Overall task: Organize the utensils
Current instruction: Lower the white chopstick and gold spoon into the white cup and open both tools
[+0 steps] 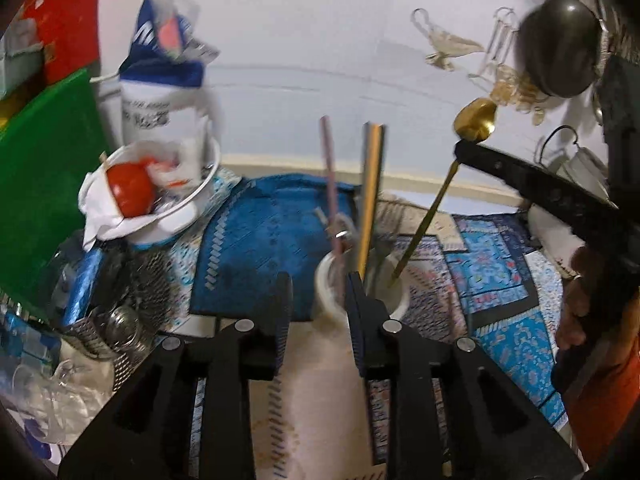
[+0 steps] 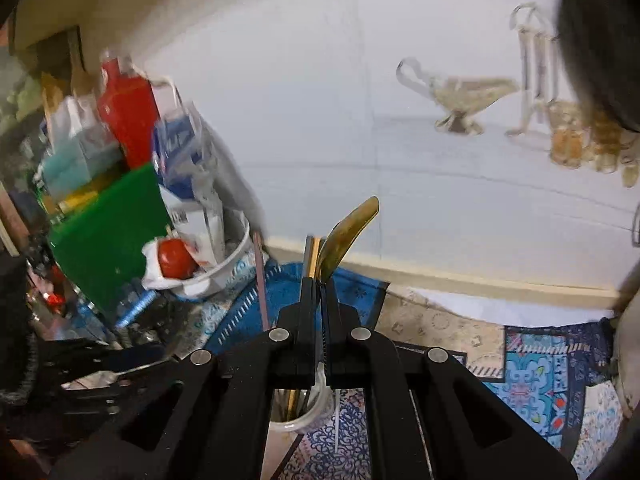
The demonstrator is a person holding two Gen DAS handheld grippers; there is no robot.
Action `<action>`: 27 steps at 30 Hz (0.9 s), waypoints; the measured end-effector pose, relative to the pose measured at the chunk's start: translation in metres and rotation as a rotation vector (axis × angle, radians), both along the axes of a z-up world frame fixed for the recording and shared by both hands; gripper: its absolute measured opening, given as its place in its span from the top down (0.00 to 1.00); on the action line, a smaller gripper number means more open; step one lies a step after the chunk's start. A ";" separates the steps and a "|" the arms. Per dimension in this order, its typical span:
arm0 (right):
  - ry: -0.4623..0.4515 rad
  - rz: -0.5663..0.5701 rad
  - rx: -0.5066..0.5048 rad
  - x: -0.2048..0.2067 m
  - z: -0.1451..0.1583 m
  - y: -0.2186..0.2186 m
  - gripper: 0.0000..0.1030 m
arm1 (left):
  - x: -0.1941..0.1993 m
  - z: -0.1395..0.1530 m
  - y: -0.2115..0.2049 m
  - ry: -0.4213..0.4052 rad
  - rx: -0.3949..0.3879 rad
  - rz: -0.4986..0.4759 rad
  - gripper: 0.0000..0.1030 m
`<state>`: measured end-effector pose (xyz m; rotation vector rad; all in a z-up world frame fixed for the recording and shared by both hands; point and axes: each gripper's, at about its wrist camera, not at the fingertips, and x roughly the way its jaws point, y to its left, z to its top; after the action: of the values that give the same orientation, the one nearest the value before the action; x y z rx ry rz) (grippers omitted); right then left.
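The right gripper had its fingers clamped on a gold spoon, gripping the handle just below the bowl. The spoon stood bowl up, its long axis tilted: the bowl leaned toward the right and the far wall, while the thin handle ran down and to the left, its tip inside the white cup. In the right wrist view the spoon's bowl rose just above the closed fingertips, edge-on and curving to the right.

The cup stood on the patterned cloth covering the counter, just ahead of the left gripper. It held other utensils standing nearly upright: a pink stick and a gold-and-grey handle, both pointing up and slightly away.

The left gripper's fingers were apart and held nothing; the cup sat just beyond the right-hand one, whether touching it could not be told.

To the left stood a white bowl with a red ball and crumpled wrappers, a green board beside it, and a metal mesh holder nearer the camera. A blue mat lay behind the cup.
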<state>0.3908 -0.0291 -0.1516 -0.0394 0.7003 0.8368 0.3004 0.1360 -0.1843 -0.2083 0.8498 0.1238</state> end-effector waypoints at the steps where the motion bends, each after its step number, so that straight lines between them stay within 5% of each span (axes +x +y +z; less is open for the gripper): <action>1: 0.013 0.005 -0.010 0.001 -0.006 0.005 0.98 | -0.001 -0.002 0.003 0.005 -0.001 0.004 0.76; 13: 0.148 0.071 -0.142 0.002 -0.061 0.029 0.97 | 0.001 -0.023 0.003 0.063 0.000 -0.029 0.76; 23: 0.197 0.089 -0.119 0.007 -0.043 0.001 0.95 | 0.014 -0.025 -0.025 0.077 0.000 -0.117 0.75; 27: 0.201 0.025 -0.093 0.010 -0.033 -0.042 0.84 | 0.024 -0.023 -0.049 0.078 0.004 -0.182 0.73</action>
<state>0.4012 -0.0707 -0.1846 -0.0482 0.9296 0.8393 0.3249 0.0872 -0.2077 -0.1220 0.9418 -0.0373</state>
